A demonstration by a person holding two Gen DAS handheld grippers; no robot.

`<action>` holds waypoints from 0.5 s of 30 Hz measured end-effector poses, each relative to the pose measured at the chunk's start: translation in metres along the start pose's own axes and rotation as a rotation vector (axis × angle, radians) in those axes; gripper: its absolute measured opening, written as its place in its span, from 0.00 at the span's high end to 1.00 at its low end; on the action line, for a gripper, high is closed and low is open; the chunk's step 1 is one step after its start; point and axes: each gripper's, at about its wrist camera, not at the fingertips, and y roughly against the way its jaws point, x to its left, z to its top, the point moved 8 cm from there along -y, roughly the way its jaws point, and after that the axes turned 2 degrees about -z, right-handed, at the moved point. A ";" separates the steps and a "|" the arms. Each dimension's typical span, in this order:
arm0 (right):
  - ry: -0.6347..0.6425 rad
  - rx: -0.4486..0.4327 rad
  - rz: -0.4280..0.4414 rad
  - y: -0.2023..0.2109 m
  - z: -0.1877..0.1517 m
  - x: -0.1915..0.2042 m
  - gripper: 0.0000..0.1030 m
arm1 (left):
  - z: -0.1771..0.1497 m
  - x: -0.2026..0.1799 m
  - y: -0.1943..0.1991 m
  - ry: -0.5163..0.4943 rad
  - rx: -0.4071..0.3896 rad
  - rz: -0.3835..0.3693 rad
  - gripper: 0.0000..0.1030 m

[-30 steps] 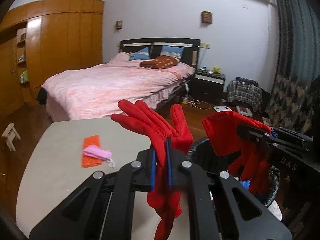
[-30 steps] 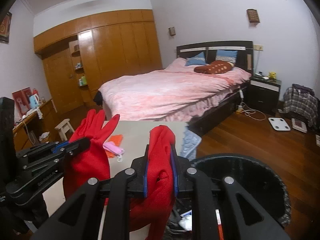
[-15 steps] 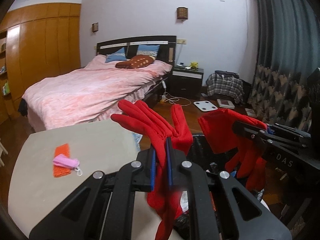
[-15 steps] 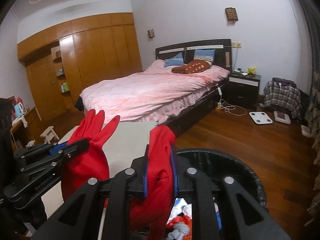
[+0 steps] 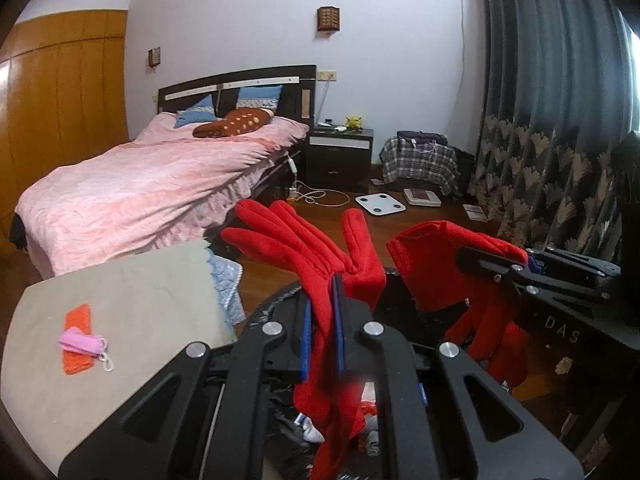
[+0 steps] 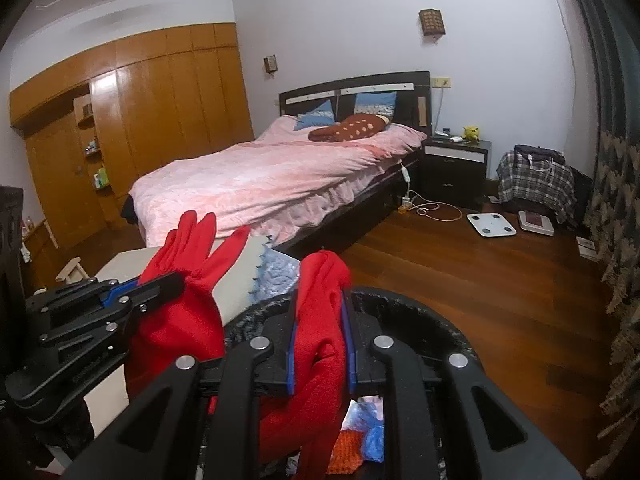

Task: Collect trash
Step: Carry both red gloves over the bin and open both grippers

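Observation:
My left gripper (image 5: 321,312) is shut on a red glove (image 5: 304,240), whose fingers stick up past the pads. A second red glove (image 6: 320,320) is clamped in my shut right gripper (image 6: 320,344). Both gloves hang over the black trash bin (image 6: 420,320), which holds mixed scraps (image 6: 360,440). In the left wrist view the right gripper (image 5: 520,272) and its glove (image 5: 436,264) sit to the right. In the right wrist view the left gripper (image 6: 132,292) with its glove (image 6: 188,288) sits to the left. The bin's rim (image 5: 276,304) shows just behind the left glove.
A grey table (image 5: 140,300) to the left carries an orange cloth (image 5: 78,340) and a pink keychain pouch (image 5: 82,344). A light blue cloth (image 5: 228,280) hangs off its edge. Beyond are a pink bed (image 6: 280,176), nightstand (image 6: 456,168), floor scale (image 6: 492,224) and curtain (image 5: 540,140).
Both grippers have swung right with their gloves, off the table and over the bin. The bin's inside and its scraps now show beneath them. Both grips are unchanged.

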 end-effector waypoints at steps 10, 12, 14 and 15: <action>-0.020 0.017 -0.039 -0.009 -0.008 -0.018 0.83 | 0.000 -0.017 -0.033 -0.014 0.037 -0.036 0.86; -0.019 0.026 -0.048 -0.013 -0.009 -0.019 0.73 | -0.001 -0.016 -0.039 -0.014 0.049 -0.043 0.81; -0.020 0.033 -0.063 -0.016 -0.013 -0.022 0.51 | -0.004 -0.013 -0.041 -0.011 0.056 -0.040 0.65; -0.019 0.031 -0.068 -0.016 -0.014 -0.022 0.49 | -0.005 -0.012 -0.040 -0.008 0.056 -0.037 0.61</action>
